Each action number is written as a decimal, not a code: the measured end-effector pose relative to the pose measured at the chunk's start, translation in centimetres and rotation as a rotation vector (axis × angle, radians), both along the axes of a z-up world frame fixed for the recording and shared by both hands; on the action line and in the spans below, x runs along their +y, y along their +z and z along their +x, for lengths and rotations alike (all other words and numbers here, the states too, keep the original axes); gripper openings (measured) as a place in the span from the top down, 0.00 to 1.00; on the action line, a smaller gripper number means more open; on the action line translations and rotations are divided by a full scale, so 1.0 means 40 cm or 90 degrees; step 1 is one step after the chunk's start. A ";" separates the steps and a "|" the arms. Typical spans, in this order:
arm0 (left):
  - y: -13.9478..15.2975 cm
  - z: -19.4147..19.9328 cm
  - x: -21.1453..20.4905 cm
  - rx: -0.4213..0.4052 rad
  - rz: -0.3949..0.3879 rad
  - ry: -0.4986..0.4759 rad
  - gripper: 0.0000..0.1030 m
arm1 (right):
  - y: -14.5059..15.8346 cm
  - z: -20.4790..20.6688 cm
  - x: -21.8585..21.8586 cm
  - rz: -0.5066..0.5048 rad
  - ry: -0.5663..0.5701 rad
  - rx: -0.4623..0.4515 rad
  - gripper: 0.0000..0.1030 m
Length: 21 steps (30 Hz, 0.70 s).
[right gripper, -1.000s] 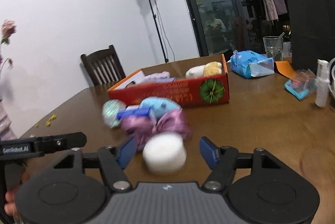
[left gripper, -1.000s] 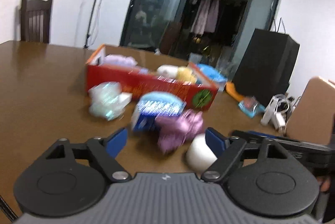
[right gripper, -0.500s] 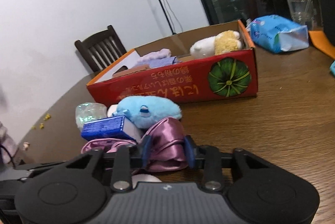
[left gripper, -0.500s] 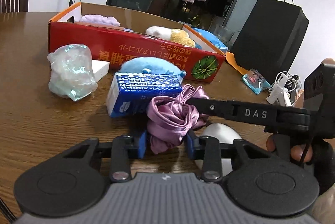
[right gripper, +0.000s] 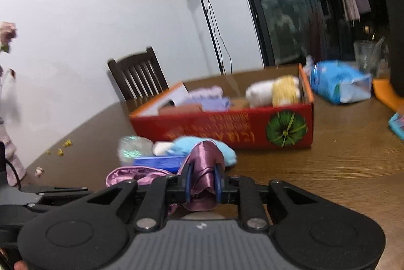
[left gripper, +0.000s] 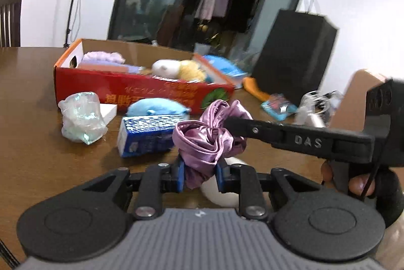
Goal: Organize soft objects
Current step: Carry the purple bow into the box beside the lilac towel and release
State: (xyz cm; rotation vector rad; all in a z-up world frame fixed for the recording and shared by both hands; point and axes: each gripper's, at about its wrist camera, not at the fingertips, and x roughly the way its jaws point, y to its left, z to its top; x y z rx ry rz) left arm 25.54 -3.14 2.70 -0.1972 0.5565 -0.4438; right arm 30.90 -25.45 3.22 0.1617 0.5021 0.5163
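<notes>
- Left wrist view: the left tool (left gripper: 199,175) has just been closing and now pinches the lower folds of the purple satin cloth (left gripper: 209,136), which is bunched up off the brown wooden surface (left gripper: 38,156).
- The right tool's long black finger reaches in from the right and meets the same cloth at its upper side.
- The satin looks glossy, thin and limp; I judge it light and slippery, so a bite on a thick gathered fold should hold better than a single layer.
- Behind it lie a blue printed packet (left gripper: 146,136), a fuzzy blue plush (left gripper: 156,107), a crinkled iridescent film wad (left gripper: 80,118) and the red cardboard box (left gripper: 141,90).
- Right wrist view: the right tool (right gripper: 203,181), having just been closing, is clamped on an upright ridge of that cloth (right gripper: 205,164).
- The rest of it trails left.
- The box (right gripper: 227,128) stands near, beyond.
</notes>
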 end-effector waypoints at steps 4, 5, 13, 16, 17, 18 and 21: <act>0.010 -0.097 0.007 0.005 -0.017 -0.028 0.77 | 0.023 -0.130 -0.024 0.003 0.001 -0.012 0.83; 0.004 -0.114 0.004 0.010 -0.015 -0.033 0.77 | 0.020 -0.161 -0.026 -0.002 -0.002 -0.009 0.83; 0.019 -0.136 -0.007 0.019 -0.028 -0.047 0.77 | -0.003 -0.254 -0.043 0.019 -0.047 0.017 0.84; 0.092 -0.089 0.007 -0.017 -0.031 -0.063 0.77 | 0.045 -0.241 -0.049 0.026 -0.045 -0.013 0.84; 0.121 -0.056 0.012 -0.028 -0.032 -0.069 0.77 | 0.075 -0.221 -0.047 0.023 -0.041 -0.032 0.84; 0.152 -0.008 0.017 -0.036 -0.035 -0.072 0.77 | 0.101 -0.198 -0.047 0.020 -0.038 -0.048 0.84; 0.208 0.154 0.017 -0.031 -0.038 -0.066 0.77 | 0.197 -0.067 -0.031 -0.014 -0.030 -0.101 0.84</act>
